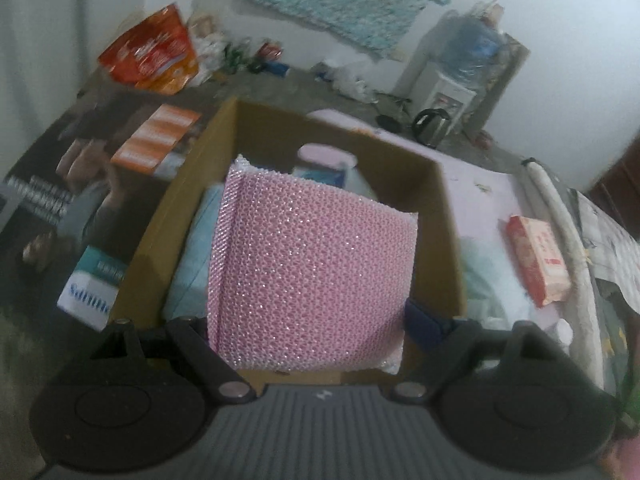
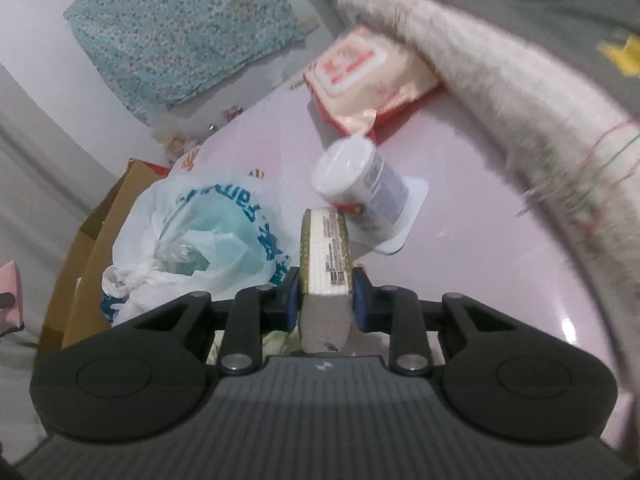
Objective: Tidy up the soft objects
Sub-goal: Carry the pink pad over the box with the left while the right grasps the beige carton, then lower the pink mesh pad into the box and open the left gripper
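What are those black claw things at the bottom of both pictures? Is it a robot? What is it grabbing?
No robot: a person holds one grabbing tool in each hand, and a little camera on each tool took these pictures. In the left tool's picture, the left gripper holds a sparkly pink sponge over a cardboard box. In the right tool's picture, the right gripper squeezes a thin white sponge with a gold edge. On the pink surface lie a tied plastic bag, a tipped white jar and a pack of wipes.

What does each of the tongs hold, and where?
Left tongs: pink scrub pad, by its near side edges. Right tongs: sponge, by its near end.
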The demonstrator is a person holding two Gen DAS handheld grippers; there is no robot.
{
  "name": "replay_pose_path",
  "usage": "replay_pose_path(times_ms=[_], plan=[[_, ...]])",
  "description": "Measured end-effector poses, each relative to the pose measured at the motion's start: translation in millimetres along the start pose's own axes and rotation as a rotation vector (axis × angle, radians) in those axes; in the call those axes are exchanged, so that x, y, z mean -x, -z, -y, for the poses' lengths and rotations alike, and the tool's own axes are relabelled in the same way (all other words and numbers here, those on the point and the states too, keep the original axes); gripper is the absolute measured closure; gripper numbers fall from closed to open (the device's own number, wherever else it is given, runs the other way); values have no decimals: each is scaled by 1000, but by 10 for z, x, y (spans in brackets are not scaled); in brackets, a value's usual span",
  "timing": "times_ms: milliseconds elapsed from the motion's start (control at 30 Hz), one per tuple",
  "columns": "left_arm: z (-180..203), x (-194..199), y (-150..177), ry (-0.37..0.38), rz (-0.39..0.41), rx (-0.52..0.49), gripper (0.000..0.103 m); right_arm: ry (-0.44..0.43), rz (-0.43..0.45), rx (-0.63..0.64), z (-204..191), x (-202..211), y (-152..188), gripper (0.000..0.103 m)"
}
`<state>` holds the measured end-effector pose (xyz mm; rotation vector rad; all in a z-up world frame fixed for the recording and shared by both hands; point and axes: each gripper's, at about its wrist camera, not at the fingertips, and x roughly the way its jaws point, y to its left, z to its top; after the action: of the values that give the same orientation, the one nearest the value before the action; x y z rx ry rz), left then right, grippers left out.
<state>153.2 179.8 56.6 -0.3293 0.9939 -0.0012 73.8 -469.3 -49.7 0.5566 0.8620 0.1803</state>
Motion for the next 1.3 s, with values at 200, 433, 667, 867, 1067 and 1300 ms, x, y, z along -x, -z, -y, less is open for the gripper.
replay_pose_path(times_ms=[200, 433, 667, 867, 1067, 1300], plan=[[-59, -275, 138, 43, -74, -21, 15, 30, 79, 34, -80, 433, 33, 78], [230, -709, 178, 138, -144, -72, 13, -12, 98, 16, -125, 656, 74, 78], [276, -1061, 200, 125, -198, -57, 10, -31, 79, 21, -179, 669, 113, 78], [125, -1095, 204, 133, -209, 1, 10, -39, 63, 14, -144, 634, 112, 78], [123, -930, 213, 95, -234, -38, 23, -53, 59, 9, -135, 598, 108, 77], [253, -842, 437, 97, -352, -164, 34, -64, 53, 9, -153, 563, 85, 76]])
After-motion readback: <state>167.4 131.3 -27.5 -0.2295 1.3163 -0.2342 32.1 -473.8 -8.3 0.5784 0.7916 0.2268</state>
